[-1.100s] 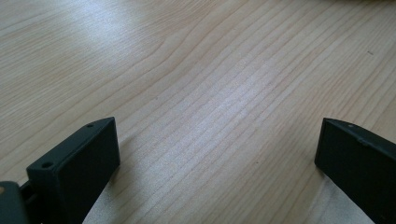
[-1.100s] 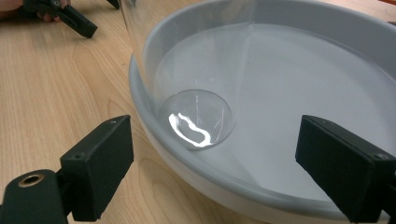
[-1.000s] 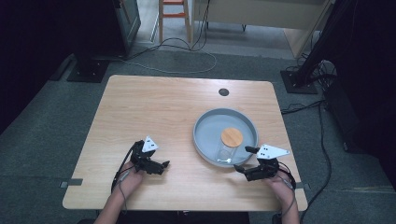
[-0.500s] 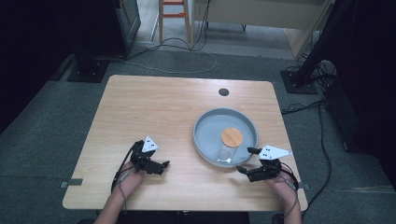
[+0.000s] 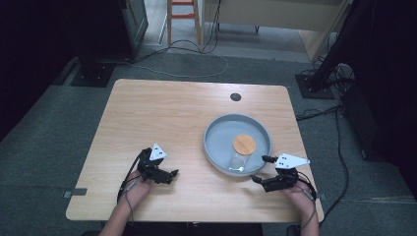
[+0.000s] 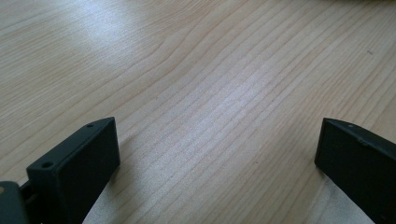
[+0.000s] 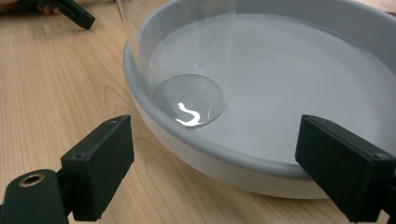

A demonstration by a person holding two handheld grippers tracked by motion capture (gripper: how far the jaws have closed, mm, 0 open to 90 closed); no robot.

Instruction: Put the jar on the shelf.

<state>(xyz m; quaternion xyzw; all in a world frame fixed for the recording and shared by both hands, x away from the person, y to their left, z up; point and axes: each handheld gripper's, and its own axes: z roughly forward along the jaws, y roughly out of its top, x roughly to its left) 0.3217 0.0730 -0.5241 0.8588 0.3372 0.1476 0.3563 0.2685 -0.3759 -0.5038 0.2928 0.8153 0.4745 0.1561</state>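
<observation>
1. We judge the work barely begun: the clear glass jar with a round wooden lid [image 5: 242,153] stands untouched in the round grey tray [image 5: 216,129], and reaching, gripping and lifting it are all left.
2. Our right gripper [image 5: 259,168] sits on the wooden table [image 5: 162,118] at five o'clock of the tray, just outside its rim, jaws wide and empty, aimed at the jar.
3. Our left gripper [image 5: 172,173] rests well apart at nine o'clock of the tray, jaws spread wide over bare wood, holding nothing.
4. The jar stands upright at the tray's six o'clock side, near the rim. In the right gripper view its see-through wall and round base [image 7: 189,100] catch a bright glint; it looks empty.
</observation>
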